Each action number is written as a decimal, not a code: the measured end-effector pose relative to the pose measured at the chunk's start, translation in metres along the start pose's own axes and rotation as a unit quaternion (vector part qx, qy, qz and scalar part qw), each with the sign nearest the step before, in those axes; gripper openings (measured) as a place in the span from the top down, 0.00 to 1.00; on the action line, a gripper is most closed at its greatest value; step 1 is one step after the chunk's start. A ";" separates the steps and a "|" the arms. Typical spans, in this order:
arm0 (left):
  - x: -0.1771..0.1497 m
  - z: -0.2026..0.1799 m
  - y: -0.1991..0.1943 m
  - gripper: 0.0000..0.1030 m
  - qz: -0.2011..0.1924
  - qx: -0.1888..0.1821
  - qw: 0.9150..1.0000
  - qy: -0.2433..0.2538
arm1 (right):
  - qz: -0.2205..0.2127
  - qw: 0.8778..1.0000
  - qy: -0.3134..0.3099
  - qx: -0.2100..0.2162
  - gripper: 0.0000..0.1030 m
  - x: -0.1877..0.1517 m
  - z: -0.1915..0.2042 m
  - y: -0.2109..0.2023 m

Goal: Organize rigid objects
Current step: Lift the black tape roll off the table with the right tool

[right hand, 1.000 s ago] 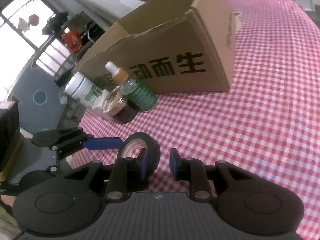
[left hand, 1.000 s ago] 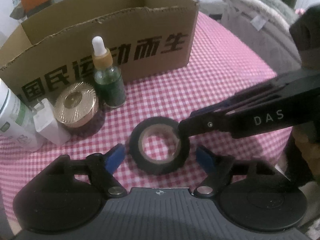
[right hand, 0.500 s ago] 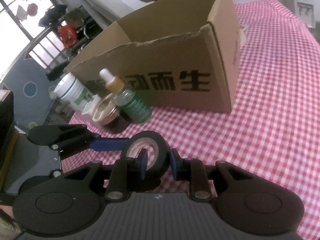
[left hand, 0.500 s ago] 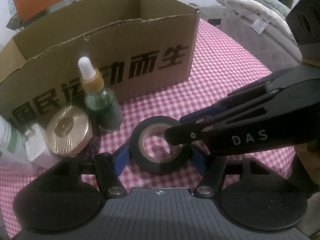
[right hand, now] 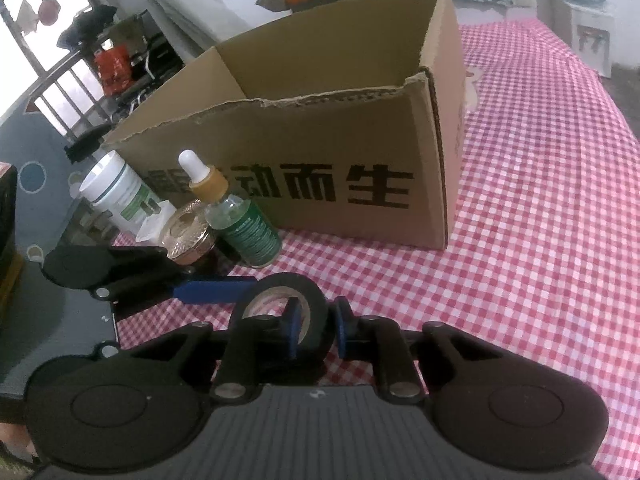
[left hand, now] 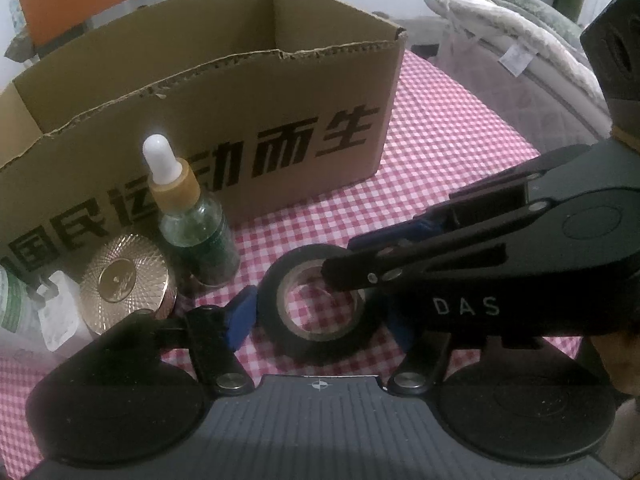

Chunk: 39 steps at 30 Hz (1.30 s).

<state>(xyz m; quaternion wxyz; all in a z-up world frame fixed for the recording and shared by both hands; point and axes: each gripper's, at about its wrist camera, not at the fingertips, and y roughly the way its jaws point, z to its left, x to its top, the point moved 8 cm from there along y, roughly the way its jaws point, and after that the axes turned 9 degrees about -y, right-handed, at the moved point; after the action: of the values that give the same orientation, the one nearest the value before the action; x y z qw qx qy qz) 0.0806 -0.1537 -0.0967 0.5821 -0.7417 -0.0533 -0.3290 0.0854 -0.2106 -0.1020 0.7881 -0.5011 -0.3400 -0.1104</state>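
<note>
As my right gripper [right hand: 313, 330] is finishing its squeeze on the wall of the black tape roll [left hand: 316, 300], one finger inside the ring, my left gripper [left hand: 320, 320] is bracketing the roll with its jaws just narrowed, contact unclear. Tape is sitting on the checked table [right hand: 540, 200], near the cardboard box [right hand: 320, 152]; lifting looks next.

black tape roll [left hand: 316, 312] between blue pads [left hand: 240, 320], cardboard box [left hand: 224, 120] behind

Right gripper [right hand: 314, 330]: clamped tight across one wall of the tape [right hand: 280, 292], one finger inside the ring.
Left gripper [left hand: 320, 316]: jaws flank the tape, contact unclear; pointing steeply down.
</note>
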 end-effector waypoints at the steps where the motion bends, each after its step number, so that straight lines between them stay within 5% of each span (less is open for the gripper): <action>1: -0.001 0.001 -0.001 0.35 0.001 -0.001 1.000 -0.002 | 0.000 1.000 -0.001 -0.002 0.82 0.001 0.000 0.000; 39: -0.004 -0.005 -0.011 0.35 -0.014 0.013 1.000 0.018 | -0.016 1.000 0.010 -0.015 0.81 -0.001 0.002 -0.014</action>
<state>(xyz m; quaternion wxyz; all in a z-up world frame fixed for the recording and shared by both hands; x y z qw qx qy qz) 0.0708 -0.1538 -0.0894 0.5877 -0.7274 -0.0569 -0.3496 0.0767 -0.2158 -0.0919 0.7819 -0.5061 -0.3387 -0.1334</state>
